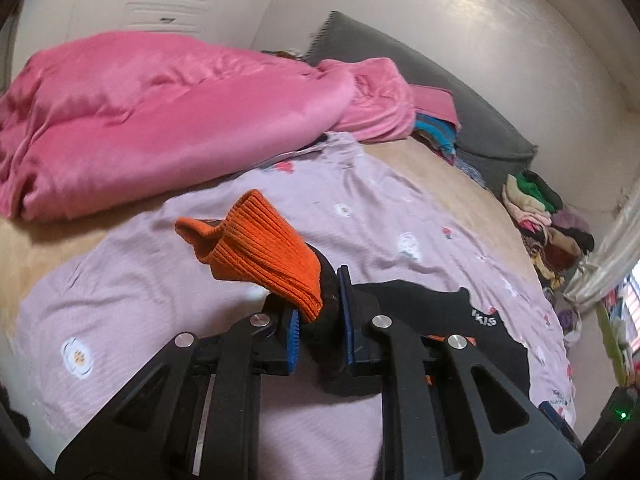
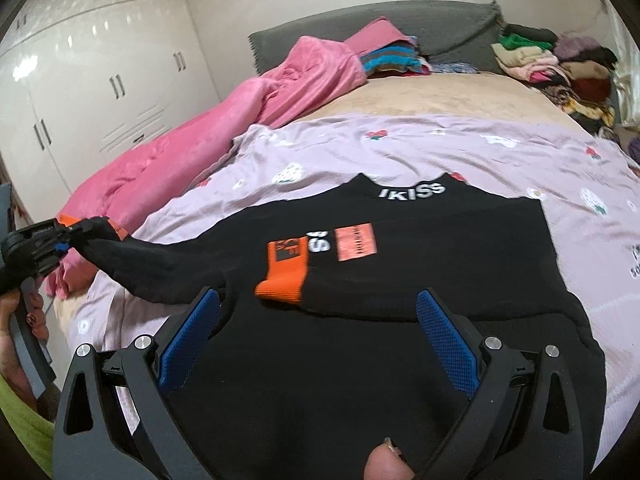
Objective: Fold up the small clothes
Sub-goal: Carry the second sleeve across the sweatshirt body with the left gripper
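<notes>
One black sweatshirt (image 2: 400, 280) flat; orange cuff (image 1: 260, 248) pinched, lifted.

A left gripper (image 1: 318, 320) with blue pads clamps the orange ribbed cuff (image 1: 260, 252) of a black sweater (image 1: 460, 332), lifting the cuff above a lilac flowered sheet (image 1: 160, 280) on a bed. The sweater's body lies flat to the right. A pink blanket (image 1: 160, 112) is heaped behind, near a grey pillow (image 1: 460, 92) and piled clothes (image 1: 548, 216).
</notes>
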`<state>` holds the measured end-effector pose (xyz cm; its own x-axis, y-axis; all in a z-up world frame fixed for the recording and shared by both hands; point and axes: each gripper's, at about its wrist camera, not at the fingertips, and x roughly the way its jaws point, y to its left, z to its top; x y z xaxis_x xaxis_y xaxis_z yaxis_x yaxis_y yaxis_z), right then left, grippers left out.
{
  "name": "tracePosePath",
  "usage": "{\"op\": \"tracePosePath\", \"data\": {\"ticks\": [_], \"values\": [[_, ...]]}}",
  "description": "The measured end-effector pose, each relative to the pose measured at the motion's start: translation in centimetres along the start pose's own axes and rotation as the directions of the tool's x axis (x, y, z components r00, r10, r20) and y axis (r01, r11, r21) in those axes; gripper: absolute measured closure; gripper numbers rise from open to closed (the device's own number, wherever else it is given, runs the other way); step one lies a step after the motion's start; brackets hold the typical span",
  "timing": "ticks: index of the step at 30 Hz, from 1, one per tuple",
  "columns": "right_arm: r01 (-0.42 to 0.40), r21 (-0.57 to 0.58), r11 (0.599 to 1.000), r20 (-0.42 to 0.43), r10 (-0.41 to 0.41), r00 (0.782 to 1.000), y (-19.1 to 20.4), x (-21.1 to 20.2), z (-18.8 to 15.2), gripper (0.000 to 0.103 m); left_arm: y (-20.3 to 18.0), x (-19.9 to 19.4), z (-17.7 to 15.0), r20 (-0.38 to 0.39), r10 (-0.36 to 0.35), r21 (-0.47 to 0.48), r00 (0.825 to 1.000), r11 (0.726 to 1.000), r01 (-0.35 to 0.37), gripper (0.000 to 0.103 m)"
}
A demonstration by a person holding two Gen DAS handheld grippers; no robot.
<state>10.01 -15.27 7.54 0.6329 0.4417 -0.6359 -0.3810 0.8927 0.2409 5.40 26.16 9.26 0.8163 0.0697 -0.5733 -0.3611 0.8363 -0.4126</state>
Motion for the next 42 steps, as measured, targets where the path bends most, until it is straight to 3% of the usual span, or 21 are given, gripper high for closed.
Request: {"op": "tracePosePath", "data": {"ticks": [11,18,23,28,32,38,42], "values": [[0.016,0.103,0.995,0.042,-0.021,0.999,-4.7,-2.3,-0.3,0.005,-10.6,1.0,0.8,-0.011,-0.110,0.200,0.994,0.974,0.110,0.095],[0.056,0.169,0.984,0.077,-0.070,0.995,-8.5,-4.4,-0.4,0.005,-18.5,2.8,-1.4,-0.082,-0.207,0.335,0.975,0.916,0.223,0.095],[0.106,0.225,0.969,0.095,-0.130,0.987,-11.6,-6.0,-0.6,0.005,-22.1,4.4,-3.7,-0.149,-0.254,0.377,0.956,0.879,0.293,0.095],[0.171,0.279,0.945,0.089,-0.203,0.975,-14.3,-7.2,-1.2,0.005,-24.5,6.4,-7.1,-0.237,-0.283,0.425,0.929,0.830,0.361,0.095],[0.213,0.327,0.921,0.076,-0.250,0.965,-16.4,-7.9,-1.7,0.005,-25.1,8.5,-9.8,-0.310,-0.277,0.429,0.910,0.813,0.394,0.095],[0.269,0.345,0.899,0.042,-0.301,0.953,-17.9,-8.1,-2.6,0.005,-25.0,10.9,-13.3,-0.409,-0.283,0.412,0.868,0.791,0.452,0.095],[0.302,0.347,0.888,0.023,-0.330,0.944,-18.6,-8.0,-2.8,0.005,-25.3,11.7,-15.2,-0.470,-0.307,0.405,0.827,0.758,0.511,0.094]]}}
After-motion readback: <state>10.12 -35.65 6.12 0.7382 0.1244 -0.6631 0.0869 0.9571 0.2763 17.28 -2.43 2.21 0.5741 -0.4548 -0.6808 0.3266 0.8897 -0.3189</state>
